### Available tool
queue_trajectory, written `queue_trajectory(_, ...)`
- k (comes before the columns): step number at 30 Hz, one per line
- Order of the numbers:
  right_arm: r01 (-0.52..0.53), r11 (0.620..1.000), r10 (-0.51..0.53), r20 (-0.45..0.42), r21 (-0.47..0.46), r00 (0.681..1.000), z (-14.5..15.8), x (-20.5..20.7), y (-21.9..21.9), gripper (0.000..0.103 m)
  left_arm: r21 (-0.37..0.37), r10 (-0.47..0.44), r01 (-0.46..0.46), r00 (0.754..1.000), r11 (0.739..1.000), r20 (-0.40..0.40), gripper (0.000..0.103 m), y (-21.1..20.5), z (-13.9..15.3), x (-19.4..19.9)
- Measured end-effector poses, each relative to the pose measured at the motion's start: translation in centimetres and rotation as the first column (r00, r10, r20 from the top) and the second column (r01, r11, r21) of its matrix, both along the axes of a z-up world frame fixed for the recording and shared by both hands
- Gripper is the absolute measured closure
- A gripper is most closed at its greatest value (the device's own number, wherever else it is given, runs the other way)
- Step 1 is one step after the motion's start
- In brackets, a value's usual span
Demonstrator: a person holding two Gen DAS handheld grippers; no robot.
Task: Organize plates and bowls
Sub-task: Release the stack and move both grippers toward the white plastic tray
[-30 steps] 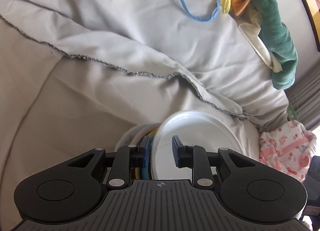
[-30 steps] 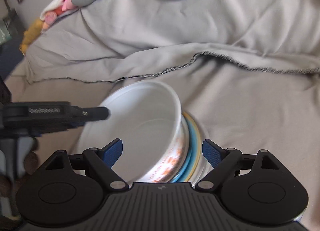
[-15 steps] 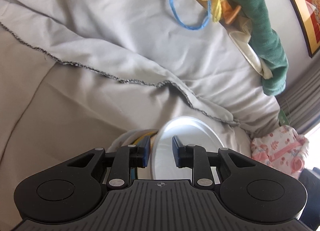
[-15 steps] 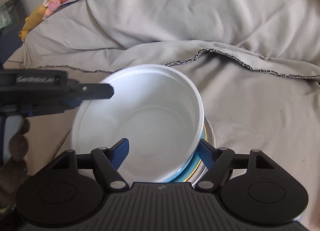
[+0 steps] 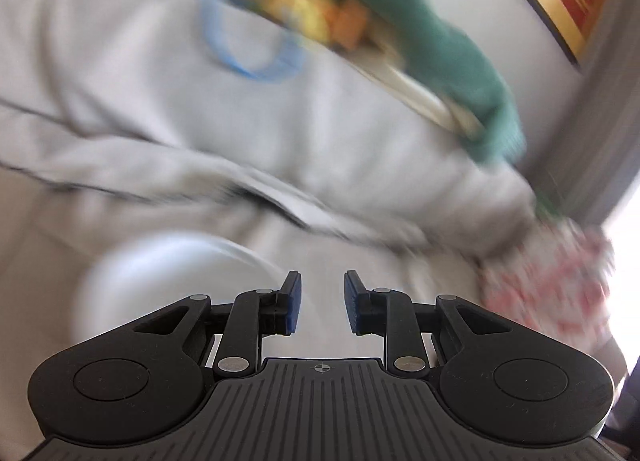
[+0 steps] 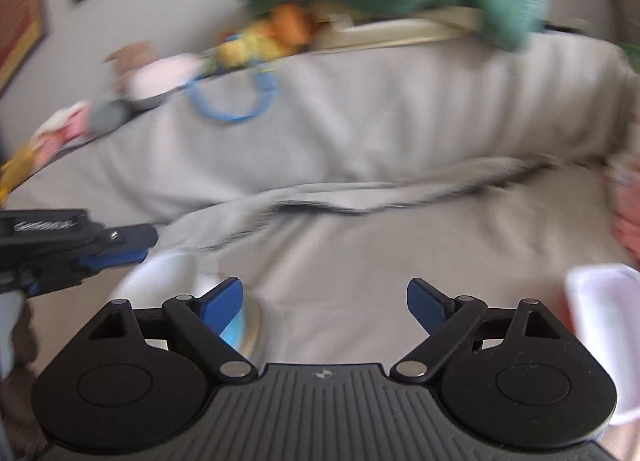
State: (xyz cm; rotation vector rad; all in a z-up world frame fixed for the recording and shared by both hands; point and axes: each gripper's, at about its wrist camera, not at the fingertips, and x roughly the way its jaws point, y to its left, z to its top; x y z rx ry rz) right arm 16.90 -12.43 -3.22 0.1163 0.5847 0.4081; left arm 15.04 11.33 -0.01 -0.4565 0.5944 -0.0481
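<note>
Here the round white bowl (image 5: 168, 281) lies on wrinkled grey cloth (image 5: 140, 133); both hand-held grippers spread, empty

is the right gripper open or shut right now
Open: the right gripper has just been opening, blue pads wide apart, only grey cover between.

black hand-held gripper (image 5: 319, 303), blue finger pads (image 5: 293, 303)
</note>
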Motion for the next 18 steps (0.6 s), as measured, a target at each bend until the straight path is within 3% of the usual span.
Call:
queue_trajectory(3,0.147,0.988,-0.147,0.02,-0.038,0.989,-0.8,-0.6,-5.3,0.013,-0.008,-0.171,0.171,0.983,0.985,-0.072,0.076,-6.8,-1.2,2.8)
queue_trajectory(8,0.411,0.911,-0.41,0.031,-0.029,0.912,-2.4,-0.9,-14.7,0.013,-0.097,-0.388,0.376,0.896,0.922,-0.216,0.076,-17.0,-5.9,7.0)
queue_trajectory(11,0.524,0.85,-0.522,-0.045,0.06,0.852,-4.1,-0.4,-20.2,0.013,-0.137,-0.433,0.41,0.855,0.902,-0.285,0.076,-21.2,-8.7,9.0)
queue_trajectory(15,0.602,0.792,-0.59,-0.123,0.106,0.798,-7.0,0.6,-24.0,0.014,-0.124,-0.432,0.414,0.845,0.902,-0.316,0.076,-24.5,-10.2,10.5)
queue_trajectory(18,0.602,0.79,-0.581,-0.17,0.117,0.796,-9.1,1.0,-24.6,0.02,-0.081,-0.427,0.426,0.839,0.901,-0.338,0.076,-25.8,-10.9,11.1)
